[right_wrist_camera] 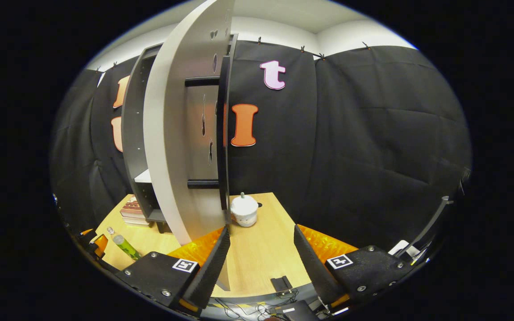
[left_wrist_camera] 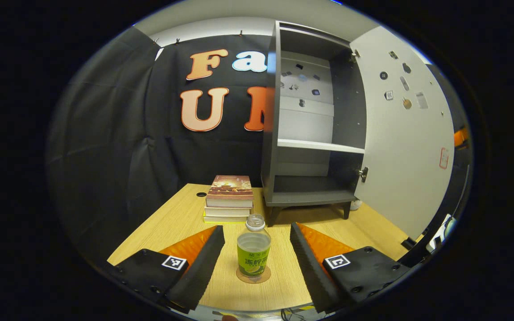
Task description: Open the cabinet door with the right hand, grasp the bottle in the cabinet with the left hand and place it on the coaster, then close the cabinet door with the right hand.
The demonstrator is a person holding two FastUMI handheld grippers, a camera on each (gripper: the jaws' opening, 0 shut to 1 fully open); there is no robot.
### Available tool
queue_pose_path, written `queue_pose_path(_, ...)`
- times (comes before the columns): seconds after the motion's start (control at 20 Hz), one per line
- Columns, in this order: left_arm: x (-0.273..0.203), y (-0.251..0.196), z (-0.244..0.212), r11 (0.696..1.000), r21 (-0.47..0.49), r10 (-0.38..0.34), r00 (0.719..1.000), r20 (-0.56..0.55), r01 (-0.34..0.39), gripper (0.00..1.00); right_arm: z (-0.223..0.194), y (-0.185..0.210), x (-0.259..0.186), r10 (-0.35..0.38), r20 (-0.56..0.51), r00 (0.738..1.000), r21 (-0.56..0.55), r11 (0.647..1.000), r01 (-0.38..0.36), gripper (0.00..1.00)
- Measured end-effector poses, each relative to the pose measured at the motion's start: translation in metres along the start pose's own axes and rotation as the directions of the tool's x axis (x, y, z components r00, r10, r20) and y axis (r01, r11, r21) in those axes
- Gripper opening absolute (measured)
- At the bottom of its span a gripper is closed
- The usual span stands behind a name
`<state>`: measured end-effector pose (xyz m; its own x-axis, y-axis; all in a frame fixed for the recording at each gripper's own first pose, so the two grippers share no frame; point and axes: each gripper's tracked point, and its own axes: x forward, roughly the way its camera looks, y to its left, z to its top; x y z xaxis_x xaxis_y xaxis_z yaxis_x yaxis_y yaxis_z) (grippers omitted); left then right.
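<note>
Standing on the coaster, bottle between wide-open left tongs (untouched), right tongs spread beside door.

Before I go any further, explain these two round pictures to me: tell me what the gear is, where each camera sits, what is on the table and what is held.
A person holds a two-finger gripper in each hand, and a fisheye camera rides on each, looking along its fingers. In the left gripper view, the left gripper is open around a bottle standing on a round coaster, without touching it. Behind are stacked books and a cabinet on the wooden table, its door swung open. In the right gripper view, the right gripper is open and empty, close to the door's edge, with a small white lidded pot beyond.
</note>
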<state>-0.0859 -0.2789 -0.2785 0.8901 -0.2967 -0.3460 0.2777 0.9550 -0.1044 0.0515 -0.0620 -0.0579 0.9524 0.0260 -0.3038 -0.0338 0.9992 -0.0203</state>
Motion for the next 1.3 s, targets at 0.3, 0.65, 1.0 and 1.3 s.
queue_pose_path(0.3,-0.015,0.042,0.104,0.999,-0.036,0.036,0.995,0.097,-0.032,0.97,0.001,0.029,0.002,0.090,0.008,0.996,-0.021,0.996,-0.090,0.90)
queue_pose_path(0.65,-0.021,0.096,0.171,0.999,-0.044,0.031,0.990,0.135,-0.026,0.99,0.002,0.068,0.004,0.190,0.017,0.982,0.018,0.982,-0.190,0.90)
queue_pose_path(1.0,-0.033,0.152,0.228,0.999,-0.030,0.047,0.978,0.204,-0.042,0.94,0.002,0.096,0.009,0.245,0.020,0.969,0.018,0.969,-0.246,0.90)
queue_pose_path(1.3,-0.050,0.193,0.266,0.996,0.003,0.089,0.958,0.271,-0.093,0.96,0.008,0.125,0.023,0.317,0.048,0.947,-0.006,0.948,-0.317,0.91)
